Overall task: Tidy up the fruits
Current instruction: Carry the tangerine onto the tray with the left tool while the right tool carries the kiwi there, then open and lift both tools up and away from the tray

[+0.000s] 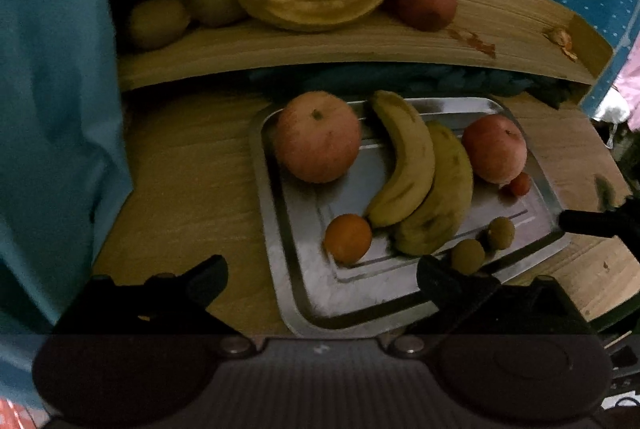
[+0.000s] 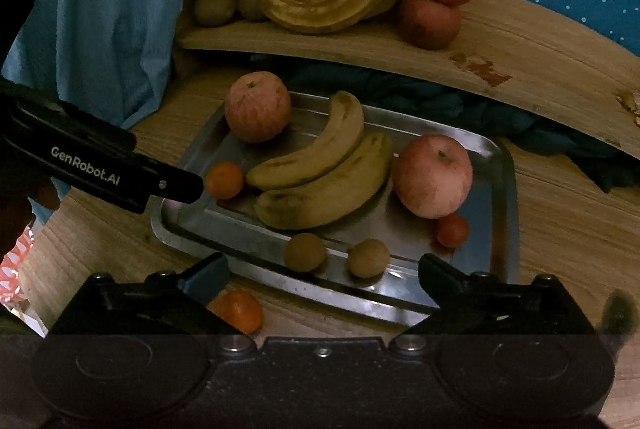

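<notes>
Wooden worktop (image 2: pixel 560 213) with a steel tray (image 2: pixel 502 189) of fruit under a shelf, and left to right: the left gripper (image 1: pixel 320 279), fingers wide and empty, sits by the tray's orange (image 2: pixel 224 180) while the right gripper (image 2: pixel 320 279), also wide and empty, hovers above a loose orange (image 2: pixel 242 311) just off the tray. I'd guess that one's next, so centre on it, then squeeze gently. Only readable writing is "GenRobot.AI" on the left gripper.

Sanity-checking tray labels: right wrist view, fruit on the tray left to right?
Tangerine → rear apple → two bananas → front apple → small red fruit. Two round brown fruits on the near rim overlap that span, so left out.
</notes>
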